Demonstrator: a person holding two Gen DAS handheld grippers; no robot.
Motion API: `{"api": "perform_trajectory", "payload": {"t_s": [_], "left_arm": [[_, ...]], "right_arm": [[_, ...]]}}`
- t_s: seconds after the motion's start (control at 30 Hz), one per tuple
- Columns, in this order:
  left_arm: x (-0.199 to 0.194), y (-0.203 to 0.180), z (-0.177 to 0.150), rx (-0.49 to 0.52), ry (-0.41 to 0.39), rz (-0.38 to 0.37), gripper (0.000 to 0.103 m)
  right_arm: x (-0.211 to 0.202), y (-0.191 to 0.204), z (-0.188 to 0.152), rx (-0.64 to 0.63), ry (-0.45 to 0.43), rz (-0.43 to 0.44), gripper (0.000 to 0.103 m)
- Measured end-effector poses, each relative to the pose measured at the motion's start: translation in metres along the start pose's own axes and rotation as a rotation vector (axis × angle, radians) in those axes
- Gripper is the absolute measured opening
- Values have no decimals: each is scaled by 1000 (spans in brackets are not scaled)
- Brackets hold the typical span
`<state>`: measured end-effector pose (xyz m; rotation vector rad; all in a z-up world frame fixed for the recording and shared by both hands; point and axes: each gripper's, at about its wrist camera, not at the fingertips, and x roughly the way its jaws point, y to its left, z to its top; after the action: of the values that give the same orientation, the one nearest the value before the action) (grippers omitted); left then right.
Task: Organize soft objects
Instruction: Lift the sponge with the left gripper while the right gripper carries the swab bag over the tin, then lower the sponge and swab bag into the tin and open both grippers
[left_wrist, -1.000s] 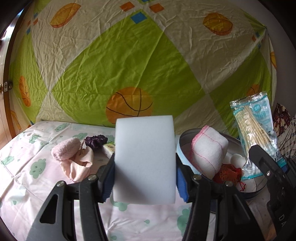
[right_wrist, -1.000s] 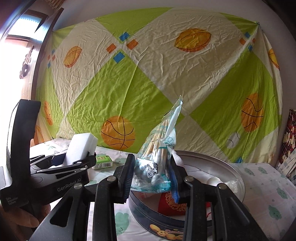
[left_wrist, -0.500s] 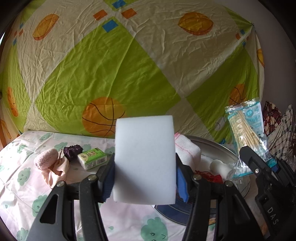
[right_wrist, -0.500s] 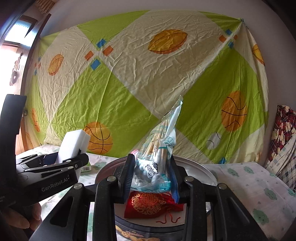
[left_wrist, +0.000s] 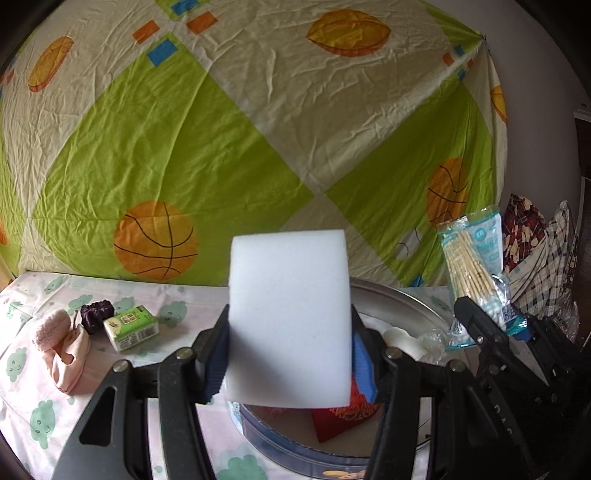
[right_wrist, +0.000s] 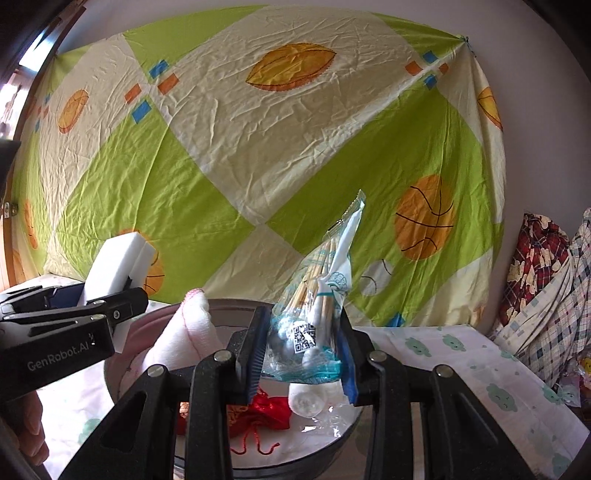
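Observation:
My left gripper (left_wrist: 290, 350) is shut on a white sponge block (left_wrist: 290, 314) and holds it upright above the near rim of a round tin (left_wrist: 406, 302). My right gripper (right_wrist: 303, 350) is shut on a clear bag of cotton swabs (right_wrist: 317, 310) and holds it over the same tin (right_wrist: 236, 465). The tin holds a red pouch (right_wrist: 266, 410), a white roll (right_wrist: 306, 400) and a folded white cloth with pink edging (right_wrist: 184, 336). The left gripper with the sponge also shows in the right wrist view (right_wrist: 110, 266). The swab bag shows at the right of the left wrist view (left_wrist: 476, 266).
On the cloud-print tablecloth (left_wrist: 29, 387) to the left lie a pink sock (left_wrist: 62, 343), a dark purple scrunchie (left_wrist: 96, 314) and a green tissue pack (left_wrist: 131, 326). A green and cream sheet (left_wrist: 221, 129) hangs behind. Checked clothes (right_wrist: 546, 295) are piled at the right.
Both grippers have moved forward and right over the tin with their loads still held. The pink sock and tissue pack have slid leftward in the left wrist view.

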<state>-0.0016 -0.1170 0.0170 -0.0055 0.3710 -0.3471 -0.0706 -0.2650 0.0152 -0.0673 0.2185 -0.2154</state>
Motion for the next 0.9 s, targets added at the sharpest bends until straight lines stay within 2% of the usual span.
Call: {"api": "perform_trajectory", "payload": {"t_s": [0.23, 0.5, 0.73, 0.9], "left_arm": [[18, -17, 0, -13, 28, -35, 56], [39, -34, -6, -3, 74, -69, 56], [52, -37, -7, 9, 102, -58, 56], [57, -34, -4, 23, 119, -31, 56]], "right_arm": [[16, -10, -3, -27, 41, -35, 37], [29, -15, -7, -57, 72, -37, 37], [42, -13, -10, -92, 93, -31, 37], [53, -12, -11, -94, 138, 8, 37]]}}
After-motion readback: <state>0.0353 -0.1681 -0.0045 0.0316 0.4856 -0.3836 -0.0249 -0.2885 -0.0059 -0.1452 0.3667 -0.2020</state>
